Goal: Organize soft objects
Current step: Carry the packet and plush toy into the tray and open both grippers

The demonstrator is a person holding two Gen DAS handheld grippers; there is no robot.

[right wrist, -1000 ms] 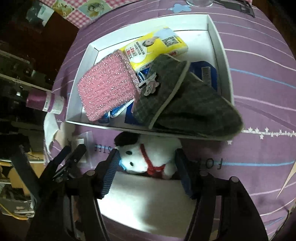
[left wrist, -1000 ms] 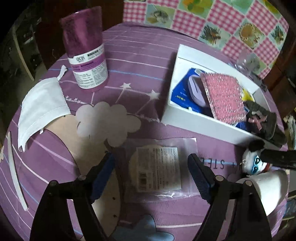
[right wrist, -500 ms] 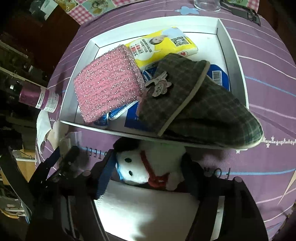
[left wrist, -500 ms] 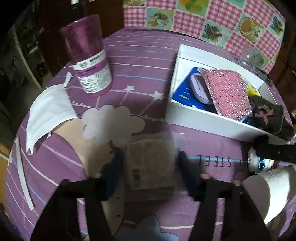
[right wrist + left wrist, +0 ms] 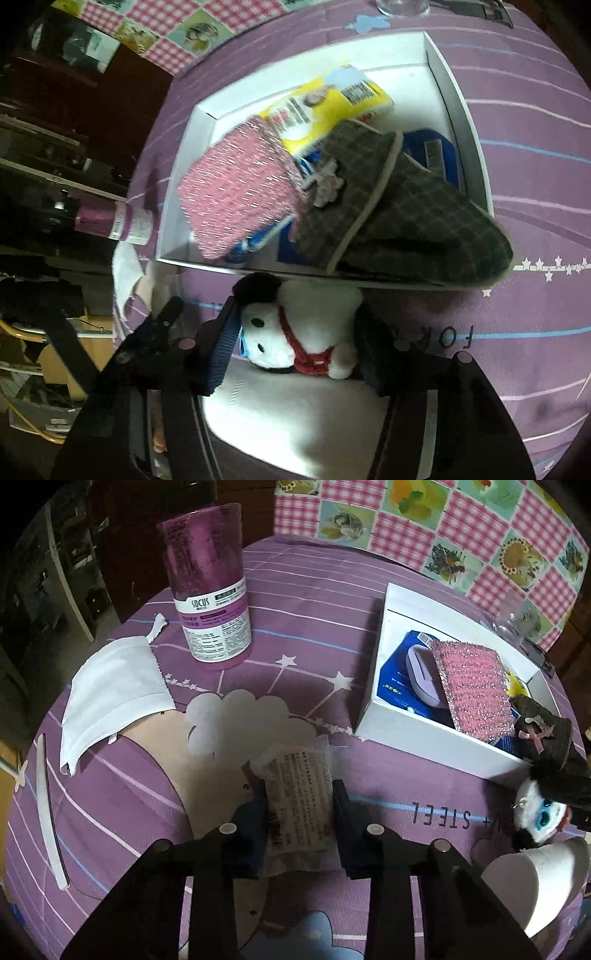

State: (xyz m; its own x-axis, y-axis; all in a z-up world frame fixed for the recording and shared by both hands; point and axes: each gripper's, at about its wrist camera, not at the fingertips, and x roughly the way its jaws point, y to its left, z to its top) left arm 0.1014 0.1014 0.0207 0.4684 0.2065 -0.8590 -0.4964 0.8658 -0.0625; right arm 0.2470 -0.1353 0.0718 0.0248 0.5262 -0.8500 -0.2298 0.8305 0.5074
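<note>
My left gripper [image 5: 298,797] is shut on a clear packet with a printed label [image 5: 298,806] and holds it just above the purple tablecloth. My right gripper [image 5: 295,332] is shut on a white plush dog with black ears and a red scarf [image 5: 295,332], right in front of the white box [image 5: 458,110]. The box holds a pink glittery sponge [image 5: 236,192], a yellow tissue pack [image 5: 325,107], blue packs and a grey plaid slipper [image 5: 388,206] that hangs over the near wall. The plush [image 5: 539,808] and the box [image 5: 424,738] also show in the left wrist view.
A purple canister [image 5: 210,590] stands at the back left. A white face mask [image 5: 110,698] lies left of it. A white roll [image 5: 539,882] lies by the plush at the right. A glass [image 5: 517,620] stands behind the box.
My left gripper closed on the packet and lifted it off the cloth. My right gripper closed on the plush dog and moved a little toward the box.
</note>
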